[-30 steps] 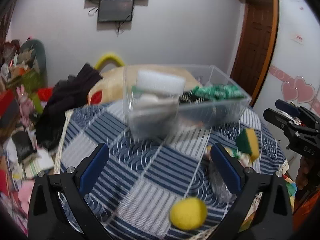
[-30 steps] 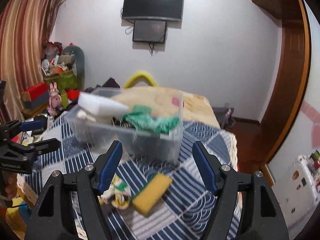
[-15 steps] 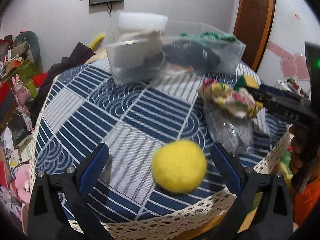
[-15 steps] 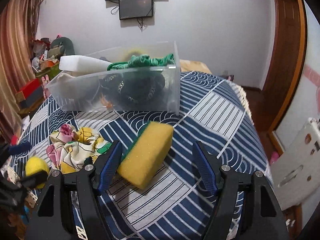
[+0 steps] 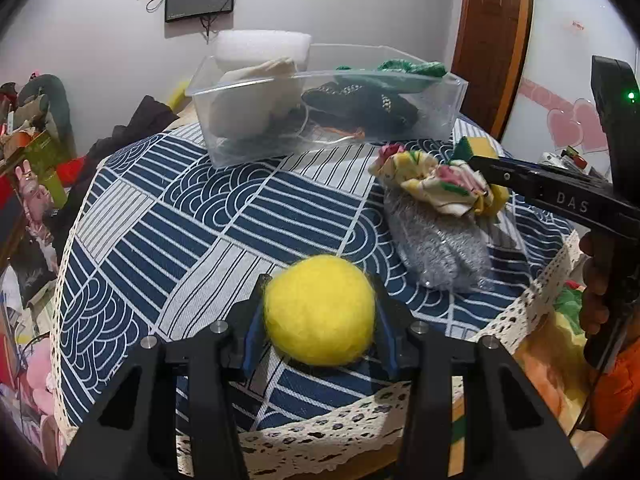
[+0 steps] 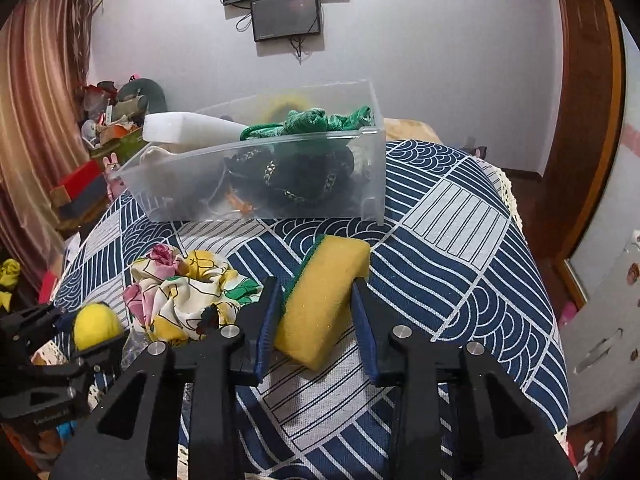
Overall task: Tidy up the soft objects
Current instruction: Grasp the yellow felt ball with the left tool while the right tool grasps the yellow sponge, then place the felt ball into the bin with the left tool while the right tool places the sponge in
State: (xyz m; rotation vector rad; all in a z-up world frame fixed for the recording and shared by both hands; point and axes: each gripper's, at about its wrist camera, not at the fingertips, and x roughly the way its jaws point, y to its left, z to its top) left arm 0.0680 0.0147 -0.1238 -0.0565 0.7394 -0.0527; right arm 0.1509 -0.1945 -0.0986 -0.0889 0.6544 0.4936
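My left gripper point(image 5: 319, 280) is shut on a yellow fuzzy ball point(image 5: 319, 315) near the table's front edge; the ball also shows in the right wrist view point(image 6: 97, 325). My right gripper point(image 6: 316, 286) is shut on a yellow sponge with a green scrub side point(image 6: 324, 300) lying on the cloth. A clear plastic bin point(image 5: 452, 108) at the back holds a white foam block point(image 5: 262, 46), green cord point(image 6: 316, 122) and dark fabric. A floral scrunchie point(image 6: 184, 292) and a grey knit piece point(image 5: 438, 240) lie between the grippers.
The round table wears a blue and white patterned cloth point(image 5: 192, 216) with a lace hem. Clutter and toys point(image 5: 28, 152) crowd the floor at left. A wooden door point(image 5: 492, 36) stands at the right, screens point(image 6: 286, 16) hang on the back wall.
Both grippers came down and forward from above the table. The left jaws closed on the yellow ball and the right jaws closed on the sponge.
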